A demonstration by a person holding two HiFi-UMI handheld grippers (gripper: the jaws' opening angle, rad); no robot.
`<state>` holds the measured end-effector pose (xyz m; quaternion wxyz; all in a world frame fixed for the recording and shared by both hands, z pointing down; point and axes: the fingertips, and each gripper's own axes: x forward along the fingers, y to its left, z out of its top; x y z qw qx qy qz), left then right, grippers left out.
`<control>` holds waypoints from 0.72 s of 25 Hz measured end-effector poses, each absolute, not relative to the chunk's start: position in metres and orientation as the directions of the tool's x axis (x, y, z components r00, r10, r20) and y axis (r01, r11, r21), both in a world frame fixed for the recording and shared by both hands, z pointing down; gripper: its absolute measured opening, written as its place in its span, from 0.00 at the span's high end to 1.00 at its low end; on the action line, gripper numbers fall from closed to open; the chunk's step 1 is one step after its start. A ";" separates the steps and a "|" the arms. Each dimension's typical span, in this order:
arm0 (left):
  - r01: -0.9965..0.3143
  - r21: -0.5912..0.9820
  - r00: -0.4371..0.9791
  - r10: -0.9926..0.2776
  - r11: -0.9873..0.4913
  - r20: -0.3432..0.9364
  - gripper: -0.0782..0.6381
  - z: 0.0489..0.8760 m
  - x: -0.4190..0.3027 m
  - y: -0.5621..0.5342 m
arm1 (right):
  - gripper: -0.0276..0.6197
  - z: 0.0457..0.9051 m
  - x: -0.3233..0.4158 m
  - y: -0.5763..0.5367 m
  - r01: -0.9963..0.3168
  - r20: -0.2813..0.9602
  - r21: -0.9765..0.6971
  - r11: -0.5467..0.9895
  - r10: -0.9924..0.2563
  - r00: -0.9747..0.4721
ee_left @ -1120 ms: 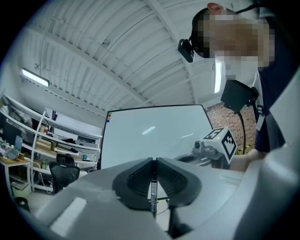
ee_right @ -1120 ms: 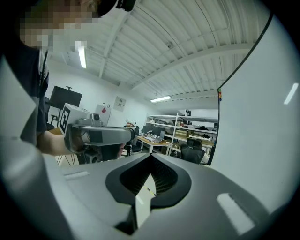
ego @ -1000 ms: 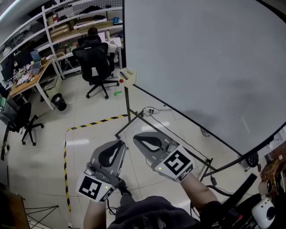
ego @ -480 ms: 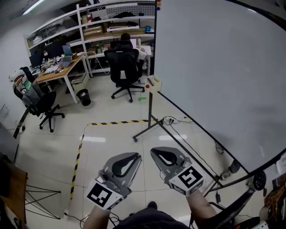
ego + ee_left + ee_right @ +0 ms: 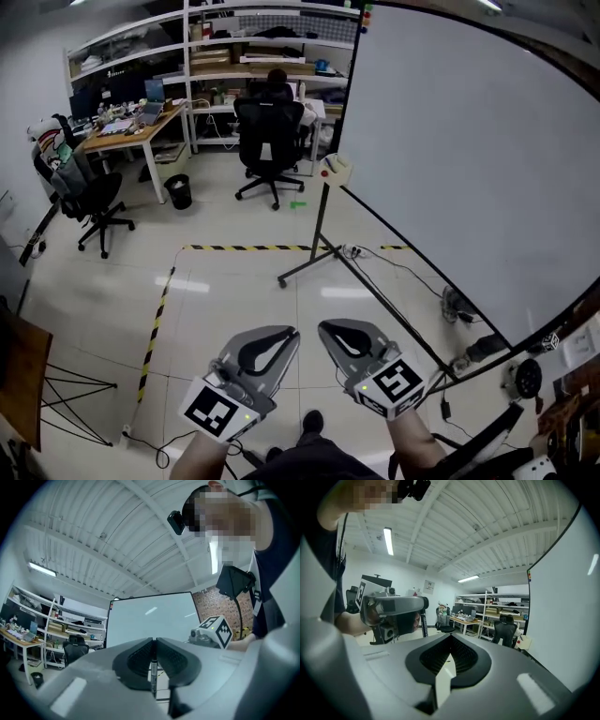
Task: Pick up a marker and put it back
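A workroom with a pale tiled floor (image 5: 234, 291) crossed by a yellow-and-black tape line (image 5: 253, 248). Shelves (image 5: 234, 47) run along the far wall, with a tabletop (image 5: 131, 131) on the left that carries screens and small clutter. A person (image 5: 277, 79) sits in a black office chair (image 5: 270, 131) at the back, another black chair (image 5: 89, 197) stands further left, and a dark bin (image 5: 179, 191) is on the floor between them. A big whiteboard (image 5: 469, 159) on a dark wheeled stand (image 5: 323, 234) fills the right side.

The marker (image 5: 325, 172) shows only as a small red spot in the cream tray (image 5: 337, 169) at the whiteboard's left end, well apart from both tools and too small to make out further. A small green thing (image 5: 297, 203) lies on the floor near the seated person's chair.

At the bottom of the head view, the left hand-held gripper (image 5: 281, 336) and the right hand-held gripper (image 5: 330, 330) are held side by side above the floor, both pointing toward the stand.

In its own view the left hand-held gripper (image 5: 153, 640) has its jaws pressed together at the tips, and a thin dark line shows in the slit below them; what that line is I cannot tell. The right hand-held gripper (image 5: 450, 635) likewise has its jaws closed tip to tip with nothing in them, only pale floor showing through the slit.
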<state>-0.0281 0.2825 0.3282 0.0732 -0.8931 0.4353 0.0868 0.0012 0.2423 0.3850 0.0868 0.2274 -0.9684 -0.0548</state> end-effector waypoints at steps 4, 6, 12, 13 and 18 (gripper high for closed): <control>-0.766 -0.029 0.630 -0.740 -0.642 -0.234 0.85 0.328 -0.030 0.311 | 0.96 0.388 0.003 0.279 -0.461 0.178 0.141 0.876 -0.480 -0.859; -0.745 -0.027 0.652 -0.719 -0.666 -0.240 0.85 0.329 -0.026 0.324 | 0.96 0.390 0.008 0.291 -0.485 0.186 0.147 0.862 -0.505 -0.843; -0.705 -0.044 0.697 -0.679 -0.708 -0.233 0.85 0.328 0.003 0.337 | 0.96 0.385 0.039 0.305 -0.545 0.174 0.159 0.823 -0.567 -0.805; -0.698 -0.047 0.705 -0.674 -0.715 -0.223 0.85 0.328 0.011 0.338 | 0.96 0.383 0.046 0.307 -0.550 0.168 0.159 0.820 -0.572 -0.803; -0.655 -0.044 0.744 -0.633 -0.755 -0.216 0.85 0.326 0.052 0.342 | 0.96 0.384 0.089 0.315 -0.595 0.148 0.127 0.794 -0.608 -0.780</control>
